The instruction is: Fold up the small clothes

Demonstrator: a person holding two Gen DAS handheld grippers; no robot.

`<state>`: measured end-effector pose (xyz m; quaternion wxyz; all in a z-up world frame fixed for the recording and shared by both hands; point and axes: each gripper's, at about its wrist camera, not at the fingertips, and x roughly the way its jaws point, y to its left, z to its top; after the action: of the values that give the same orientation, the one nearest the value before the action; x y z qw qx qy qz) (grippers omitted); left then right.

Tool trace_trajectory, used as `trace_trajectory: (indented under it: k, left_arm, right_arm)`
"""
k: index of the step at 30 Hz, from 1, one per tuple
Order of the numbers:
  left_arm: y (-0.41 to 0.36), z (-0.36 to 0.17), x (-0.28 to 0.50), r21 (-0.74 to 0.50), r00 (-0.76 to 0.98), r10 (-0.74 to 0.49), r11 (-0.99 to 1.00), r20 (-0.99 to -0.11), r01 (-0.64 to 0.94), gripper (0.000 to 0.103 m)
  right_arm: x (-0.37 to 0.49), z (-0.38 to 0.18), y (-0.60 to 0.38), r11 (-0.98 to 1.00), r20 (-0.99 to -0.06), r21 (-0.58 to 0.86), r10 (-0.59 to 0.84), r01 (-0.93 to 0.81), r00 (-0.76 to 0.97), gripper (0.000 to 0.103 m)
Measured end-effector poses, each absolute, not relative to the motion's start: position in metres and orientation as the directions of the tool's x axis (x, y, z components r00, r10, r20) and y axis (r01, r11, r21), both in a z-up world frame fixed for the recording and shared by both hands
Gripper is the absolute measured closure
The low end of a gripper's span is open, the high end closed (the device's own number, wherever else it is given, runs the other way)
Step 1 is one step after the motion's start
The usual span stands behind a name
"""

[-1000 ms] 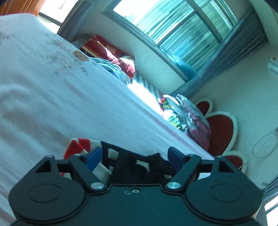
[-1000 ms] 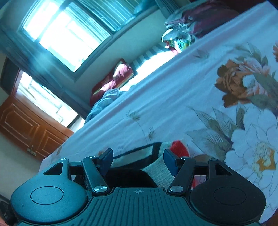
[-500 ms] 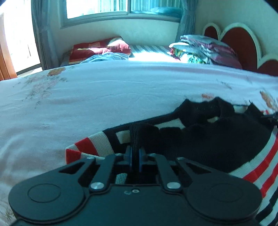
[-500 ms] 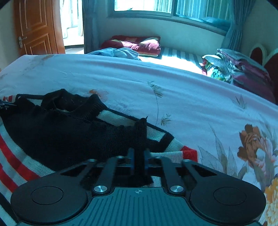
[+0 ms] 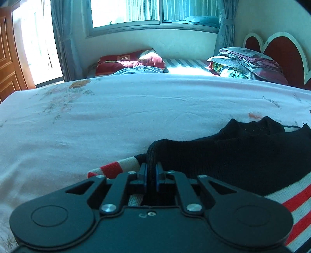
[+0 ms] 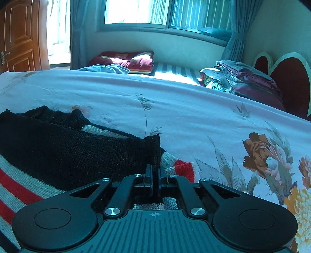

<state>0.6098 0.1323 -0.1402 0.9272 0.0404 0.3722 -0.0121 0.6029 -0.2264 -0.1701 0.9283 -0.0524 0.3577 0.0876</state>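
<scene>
A small knitted sweater (image 5: 233, 155), black with red, white and navy stripes, lies on the pale floral bedsheet (image 5: 116, 120). My left gripper (image 5: 151, 171) is shut on a pinch of the sweater's black edge at its left side, above a red and white striped cuff (image 5: 114, 167). My right gripper (image 6: 154, 173) is shut on the sweater (image 6: 58, 151) at its right side, next to the other striped cuff (image 6: 180, 167). The black part is folded over the striped body. The fabric under both grippers is hidden.
Beyond the bed's far edge lie a dark red pillow (image 5: 128, 60) and blue cloth (image 5: 136, 70). A stack of folded bedding (image 5: 246, 62) sits by the red heart-shaped headboard (image 5: 281, 52). A wooden door (image 6: 19, 35) stands at left, a window (image 6: 165, 13) behind.
Both grippers went from open and tilted to level and shut on the sweater's edges. Since half a second ago both have moved forward with the black fabric, folding it over.
</scene>
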Motion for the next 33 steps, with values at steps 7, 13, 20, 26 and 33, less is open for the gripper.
trace_trajectory:
  k: [7, 13, 20, 26, 33]
  left_arm:
    - [0.111, -0.096, 0.578, -0.056, 0.802, -0.098, 0.995, -0.589, 0.08, 0.043]
    - [0.039, -0.126, 0.59, -0.071, 0.678, -0.264, 0.951, -0.686, 0.3, 0.043]
    - [0.112, -0.143, 0.58, -0.038, 0.697, -0.164, 0.981, -0.698, 0.193, 0.047]
    - [0.094, -0.13, 0.58, 0.009, 0.698, -0.112, 0.986, -0.707, 0.167, 0.048]
    - [0.028, -0.125, 0.542, -0.049, 0.677, -0.263, 0.947, -0.687, 0.319, 0.045]
  right_arm:
    - [0.586, -0.12, -0.188, 0.952, -0.58, 0.0, 0.25, -0.307, 0.776, 0.04]
    - [0.599, -0.144, -0.116, 0.891, -0.685, 0.078, 0.374, -0.447, 0.625, 0.063]
    - [0.593, -0.16, -0.188, 0.949, -0.696, -0.009, 0.221, -0.316, 0.683, 0.063]
    - [0.592, -0.143, -0.194, 0.957, -0.7, -0.035, 0.183, -0.289, 0.69, 0.062]
    - [0.54, -0.132, -0.129, 0.862, -0.676, 0.022, 0.387, -0.507, 0.627, 0.062]
